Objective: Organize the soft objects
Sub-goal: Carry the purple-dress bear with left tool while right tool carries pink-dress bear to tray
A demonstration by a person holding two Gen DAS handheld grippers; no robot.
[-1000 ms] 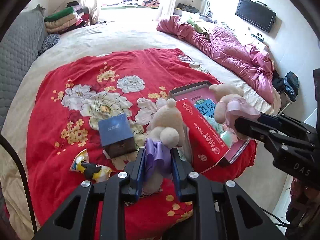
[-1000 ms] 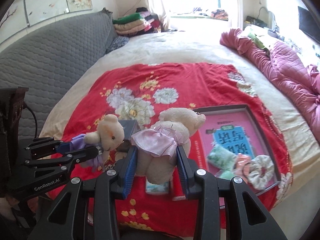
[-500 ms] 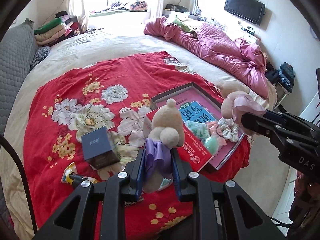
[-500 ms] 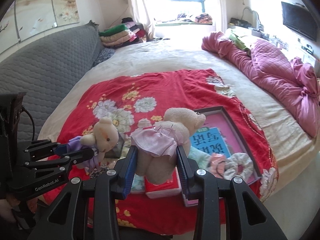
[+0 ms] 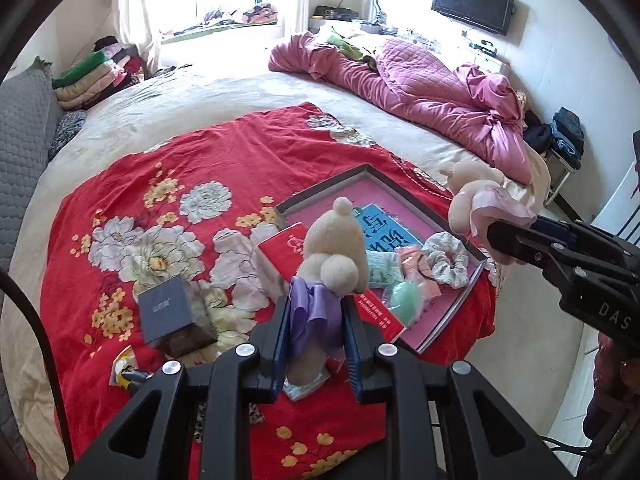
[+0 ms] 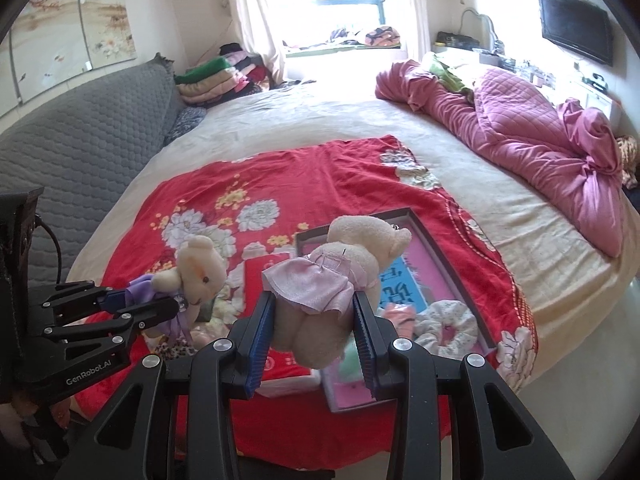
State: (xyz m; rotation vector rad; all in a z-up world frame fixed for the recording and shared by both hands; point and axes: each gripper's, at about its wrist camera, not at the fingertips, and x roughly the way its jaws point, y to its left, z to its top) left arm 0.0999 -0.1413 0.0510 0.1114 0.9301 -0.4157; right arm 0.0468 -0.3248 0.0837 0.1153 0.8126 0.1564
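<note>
My left gripper (image 5: 316, 332) is shut on a cream teddy bear in a purple dress (image 5: 332, 256), held above the red blanket; the bear also shows in the right wrist view (image 6: 196, 276). My right gripper (image 6: 314, 328) is shut on a cream teddy bear in a pink dress (image 6: 340, 268), held above the tray; the bear also shows in the left wrist view (image 5: 476, 204). A dark-rimmed pink tray (image 5: 372, 172) on the bed holds a white scrunchie (image 5: 448, 256), a mint pouch (image 5: 404, 300) and pink cloth.
A red floral blanket (image 5: 224, 152) covers the near part of the bed. On it lie a red box (image 5: 280, 248), a dark blue box (image 5: 168, 312) and a snack wrapper (image 5: 124, 368). A pink quilt (image 5: 432, 92) is bunched at the right. A grey headboard (image 6: 80, 128) stands at the left.
Both grippers have lifted and pulled back from the bed with their bears still held. More of the tray and the room is now in view.
</note>
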